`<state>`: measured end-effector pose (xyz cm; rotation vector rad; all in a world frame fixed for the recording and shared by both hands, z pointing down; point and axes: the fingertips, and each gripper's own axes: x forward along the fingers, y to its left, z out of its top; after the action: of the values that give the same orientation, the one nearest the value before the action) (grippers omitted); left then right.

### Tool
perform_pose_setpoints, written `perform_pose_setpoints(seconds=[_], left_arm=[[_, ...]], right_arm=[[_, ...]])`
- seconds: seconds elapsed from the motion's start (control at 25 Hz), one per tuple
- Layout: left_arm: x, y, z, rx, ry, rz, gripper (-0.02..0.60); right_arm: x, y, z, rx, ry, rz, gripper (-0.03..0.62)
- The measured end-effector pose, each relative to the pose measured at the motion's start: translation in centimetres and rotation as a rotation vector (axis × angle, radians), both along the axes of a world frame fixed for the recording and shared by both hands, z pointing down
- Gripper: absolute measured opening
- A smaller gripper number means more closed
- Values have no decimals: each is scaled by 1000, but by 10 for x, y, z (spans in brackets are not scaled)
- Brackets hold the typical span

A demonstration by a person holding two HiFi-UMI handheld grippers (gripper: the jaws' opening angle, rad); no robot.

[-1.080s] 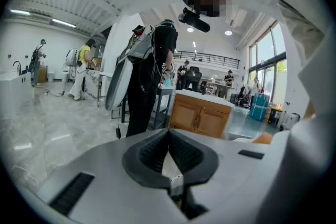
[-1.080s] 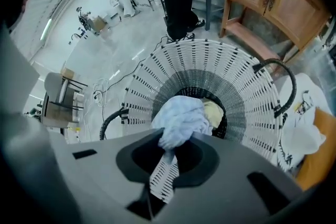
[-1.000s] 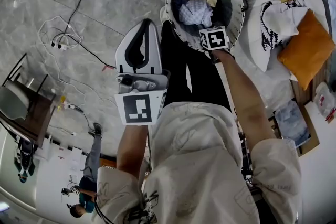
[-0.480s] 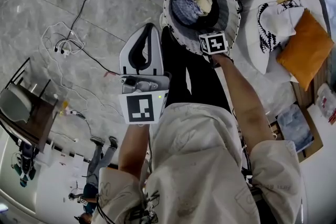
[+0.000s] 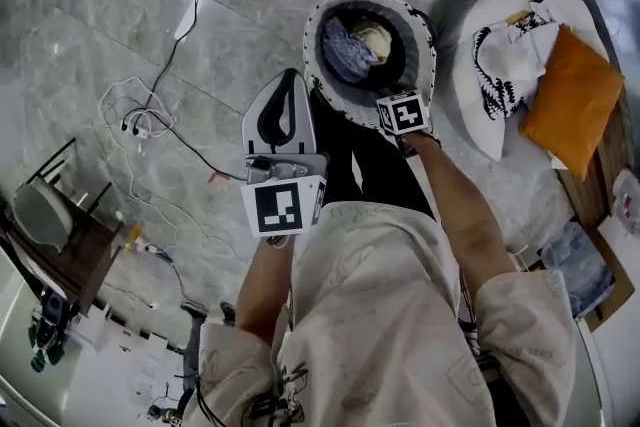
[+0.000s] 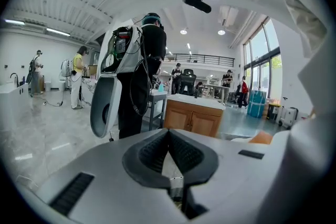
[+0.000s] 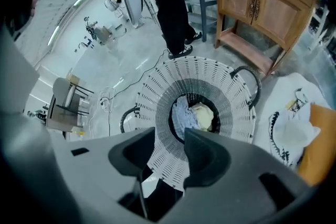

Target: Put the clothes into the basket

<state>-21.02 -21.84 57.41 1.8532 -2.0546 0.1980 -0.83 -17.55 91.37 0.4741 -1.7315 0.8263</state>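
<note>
The white slatted basket (image 5: 418, 25) stands on the grey floor ahead of my legs. Inside it lie a blue-and-white checked cloth (image 5: 345, 50) and a cream cloth (image 5: 377, 39). My right gripper (image 7: 169, 137) points steeply down over the basket's (image 7: 226, 107) near rim, open, with nothing between its fingers. Its marker cube (image 5: 403, 113) hides the jaws in the head view. The checked cloth (image 7: 182, 113) shows beyond its tips. My left gripper (image 5: 284, 81) is held left of the basket. It is shut and holds nothing, and it aims out across the room.
A white cushion (image 5: 470, 20) to the right of the basket carries a black-and-white patterned garment (image 5: 505, 55) and an orange pillow (image 5: 570, 100). Cables (image 5: 150, 115) trail over the floor at left near a chair (image 5: 45, 215). A wooden cabinet (image 7: 262, 0) and a standing person (image 6: 142, 81) are beyond.
The checked cloth, earlier up by the right gripper, now lies lower in the basket. Both grippers have risen, and the basket looks smaller and farther off.
</note>
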Motion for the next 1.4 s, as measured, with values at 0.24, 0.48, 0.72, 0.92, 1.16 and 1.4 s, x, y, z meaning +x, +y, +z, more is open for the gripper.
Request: perform_pose_setpoints(seconds=[0.24,0.48,0.72,0.92,1.16,1.4], left_arm=[[43,16,-25,-10,-10,16,3],[81,15,-54,52,-26,58,3],[112,13,-99,132,-68,69,3],[129,15,-151,205,-117,62,3],[144,23,-211,310,-166,68,3],[152,39,-254,382,-164,61,3]], right_arm=[[14,8,-62,80,-126,49,156],[20,-26,-164,285,-336,156,149],[51,-63,-305,575,-541,230,144],[77,-80,-433,852,-670,218,146],[104,-87,-550,1095,-829,264,138],[115,-80,-598,1204,-821,281,52]])
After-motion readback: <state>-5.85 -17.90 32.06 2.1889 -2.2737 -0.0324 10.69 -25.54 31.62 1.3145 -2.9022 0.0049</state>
